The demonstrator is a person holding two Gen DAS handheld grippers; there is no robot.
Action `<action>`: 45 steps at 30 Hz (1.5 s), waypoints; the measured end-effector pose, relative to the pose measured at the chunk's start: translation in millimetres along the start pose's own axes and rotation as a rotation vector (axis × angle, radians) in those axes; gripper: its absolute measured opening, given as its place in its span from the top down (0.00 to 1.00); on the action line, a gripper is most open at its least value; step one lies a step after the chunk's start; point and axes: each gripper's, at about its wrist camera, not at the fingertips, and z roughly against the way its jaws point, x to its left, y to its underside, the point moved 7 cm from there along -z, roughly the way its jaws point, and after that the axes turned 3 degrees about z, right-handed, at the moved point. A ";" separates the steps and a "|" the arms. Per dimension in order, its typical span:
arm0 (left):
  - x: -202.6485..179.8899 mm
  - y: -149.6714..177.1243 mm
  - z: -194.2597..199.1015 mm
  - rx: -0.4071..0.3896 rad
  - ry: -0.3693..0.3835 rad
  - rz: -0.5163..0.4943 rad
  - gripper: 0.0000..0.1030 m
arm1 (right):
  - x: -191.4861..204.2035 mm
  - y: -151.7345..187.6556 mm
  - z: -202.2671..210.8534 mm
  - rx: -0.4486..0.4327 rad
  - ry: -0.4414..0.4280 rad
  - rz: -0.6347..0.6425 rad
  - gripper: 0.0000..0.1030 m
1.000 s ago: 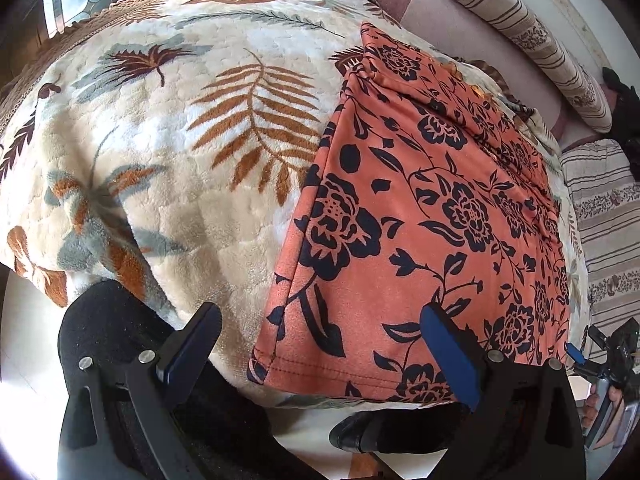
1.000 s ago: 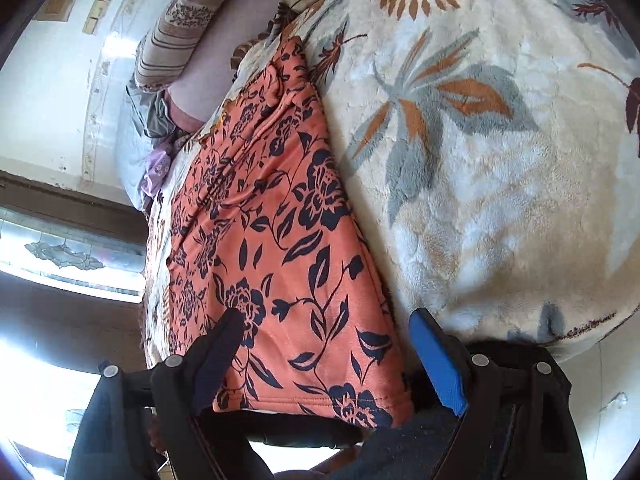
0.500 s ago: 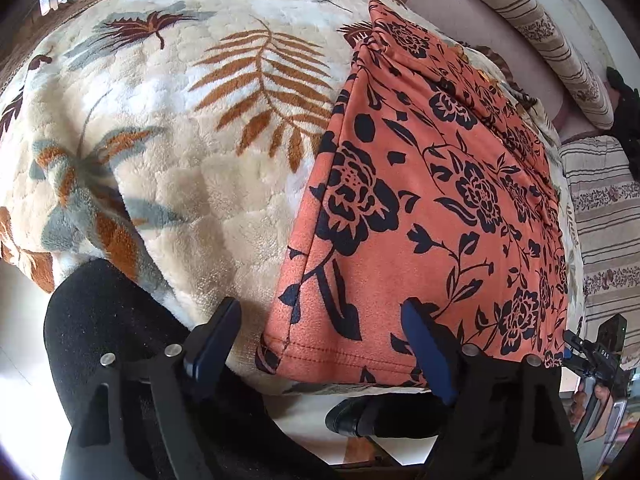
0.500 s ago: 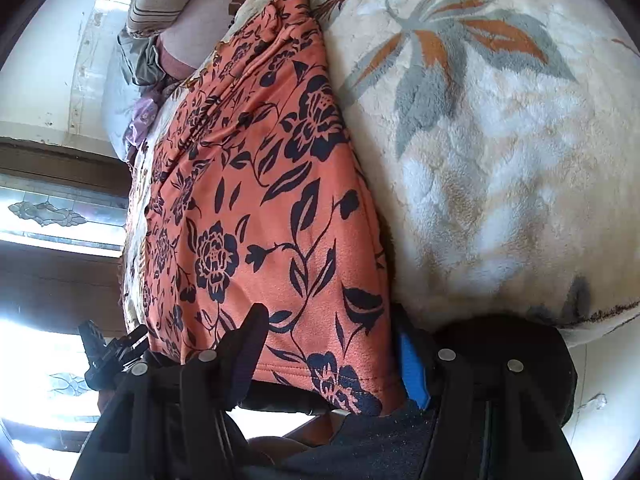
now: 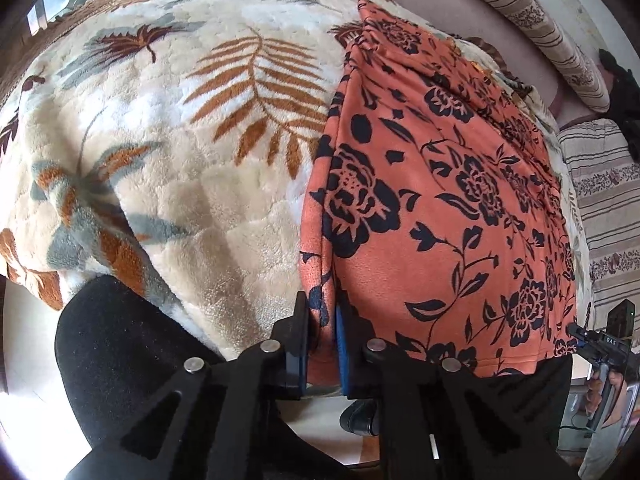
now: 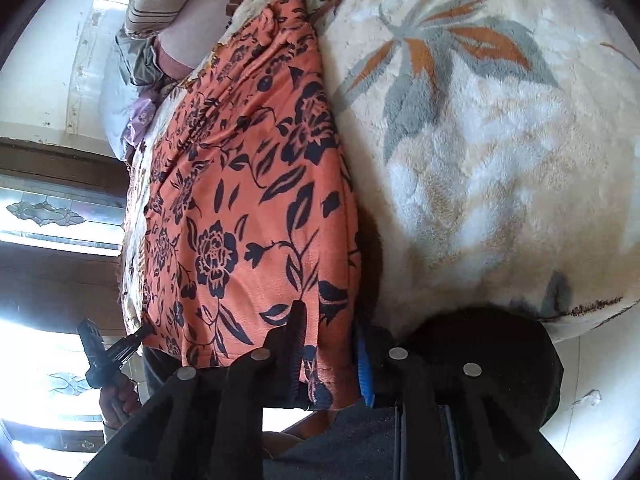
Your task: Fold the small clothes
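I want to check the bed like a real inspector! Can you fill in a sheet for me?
Surface: cream plush blanket with leaf print covers the bed.
Job's things: orange floral garment lies flat on it.
Clutter: striped pillow and bunched grey and purple fabric at the far end.
Grippers: left gripper and right gripper each pinch a near hem corner.
Cables: nothing seen.
Surroundings: window with patterned glass.
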 end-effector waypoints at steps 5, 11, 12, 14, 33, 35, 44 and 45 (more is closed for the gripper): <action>-7.7 0.7 -0.8 -0.009 0.016 -0.013 0.72 | 11.1 2.1 -9.0 0.028 -0.004 0.056 0.52; -20.4 -23.6 47.0 -0.133 0.114 -0.006 0.94 | 27.4 -11.4 23.7 -0.077 -0.140 0.008 0.93; -20.0 -27.8 52.6 -0.148 0.125 -0.001 0.93 | 28.7 -14.5 29.7 -0.100 -0.168 -0.003 0.93; -16.0 -31.6 45.8 -0.132 0.117 0.002 0.93 | 23.6 -17.0 28.1 -0.112 -0.188 -0.028 0.93; -96.3 -240.7 71.7 -0.367 0.194 -0.077 0.90 | 73.3 -231.3 65.1 -0.392 -0.372 -0.060 0.94; -104.2 -288.0 44.5 -0.402 0.157 -0.078 0.78 | 72.4 -283.6 57.2 -0.475 -0.353 -0.078 0.91; -64.6 -315.1 -43.8 -0.309 -0.002 0.006 0.10 | 57.8 -266.8 9.7 -0.490 -0.135 -0.062 0.08; -57.7 -306.9 -34.9 -0.330 0.010 0.027 0.09 | 58.6 -246.7 11.8 -0.490 -0.117 -0.045 0.08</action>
